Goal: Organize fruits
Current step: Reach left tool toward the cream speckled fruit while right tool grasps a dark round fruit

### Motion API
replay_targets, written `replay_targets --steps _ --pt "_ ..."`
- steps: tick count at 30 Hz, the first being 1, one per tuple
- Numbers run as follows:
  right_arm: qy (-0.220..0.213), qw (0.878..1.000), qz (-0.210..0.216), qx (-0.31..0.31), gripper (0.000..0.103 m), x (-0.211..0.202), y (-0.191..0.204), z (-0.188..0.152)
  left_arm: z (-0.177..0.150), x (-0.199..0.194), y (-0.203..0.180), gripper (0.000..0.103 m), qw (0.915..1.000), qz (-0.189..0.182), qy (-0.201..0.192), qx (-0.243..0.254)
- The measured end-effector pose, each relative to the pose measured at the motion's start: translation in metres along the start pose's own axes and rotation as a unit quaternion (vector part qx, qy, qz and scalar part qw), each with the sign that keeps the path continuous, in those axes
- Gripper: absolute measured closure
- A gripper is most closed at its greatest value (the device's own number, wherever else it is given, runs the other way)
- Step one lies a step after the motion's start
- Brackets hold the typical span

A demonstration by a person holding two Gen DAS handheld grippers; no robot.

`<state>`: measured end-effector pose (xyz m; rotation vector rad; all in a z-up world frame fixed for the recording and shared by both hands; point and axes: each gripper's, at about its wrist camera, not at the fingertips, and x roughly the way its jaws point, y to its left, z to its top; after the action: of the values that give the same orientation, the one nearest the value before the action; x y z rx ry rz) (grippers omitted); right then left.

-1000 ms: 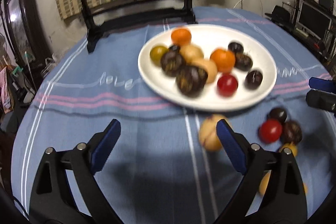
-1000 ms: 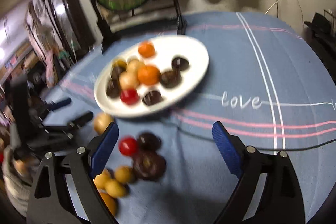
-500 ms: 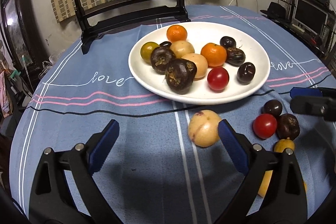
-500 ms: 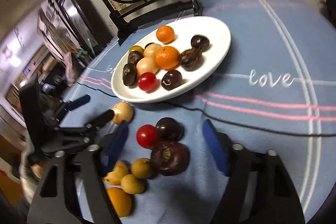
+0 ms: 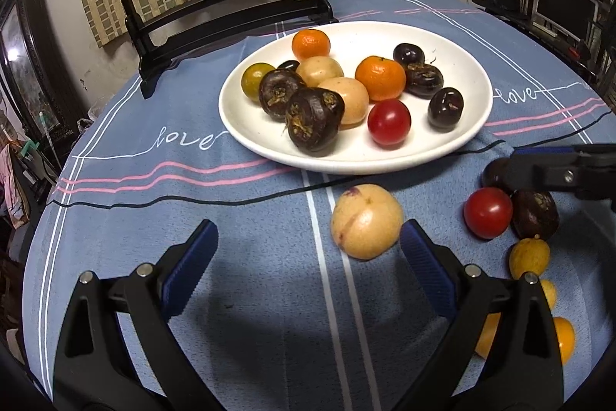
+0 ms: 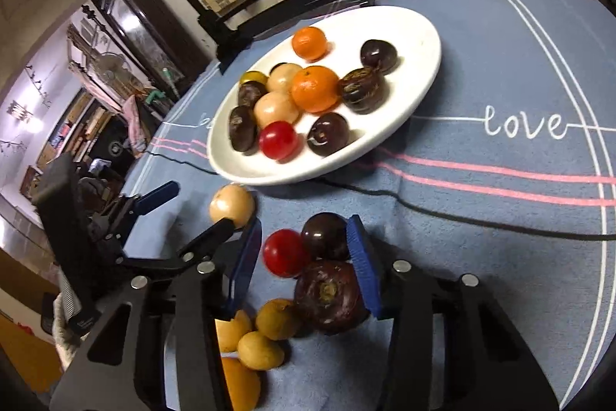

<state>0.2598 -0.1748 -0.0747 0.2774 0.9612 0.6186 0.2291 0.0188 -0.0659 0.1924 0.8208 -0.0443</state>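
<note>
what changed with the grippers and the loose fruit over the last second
The right gripper dropped toward the loose fruit; its closing jaws now flank the red cherry tomato and the small dark round fruit, gripping neither. The left gripper stayed open beside the pale yellow round fruit. The white plate kept its fruit.

The right gripper's arm point(image 5: 569, 174) covered part of a dark fruit point(image 5: 494, 174). An orange fruit point(image 6: 238, 388) lay partly hidden behind the right gripper's left finger point(image 6: 242, 268). The monitor point(image 5: 566, 2) was cut off by the frame edge.
</note>
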Motion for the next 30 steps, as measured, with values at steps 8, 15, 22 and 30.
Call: replay_targets --steps 8,15,22,30 --pt "0.013 0.997 -0.065 -0.026 0.072 0.007 -0.006 -0.003 0.0 0.002 0.002 0.005 1.0 -0.004 0.005 -0.004" --pt "-0.004 0.985 -0.13 -0.116 0.073 0.017 0.017 -0.012 0.001 0.005 0.003 0.003 0.9999 -0.008 0.009 -0.008" --pt "-0.01 0.985 -0.129 -0.114 0.077 0.019 0.012 -0.01 0.003 0.013 0.003 0.003 0.9992 -0.03 0.021 -0.014" --pt "-0.01 0.991 -0.107 -0.082 0.077 0.023 0.005 0.002 0.002 0.02 0.005 0.003 0.9976 -0.047 0.04 -0.031"
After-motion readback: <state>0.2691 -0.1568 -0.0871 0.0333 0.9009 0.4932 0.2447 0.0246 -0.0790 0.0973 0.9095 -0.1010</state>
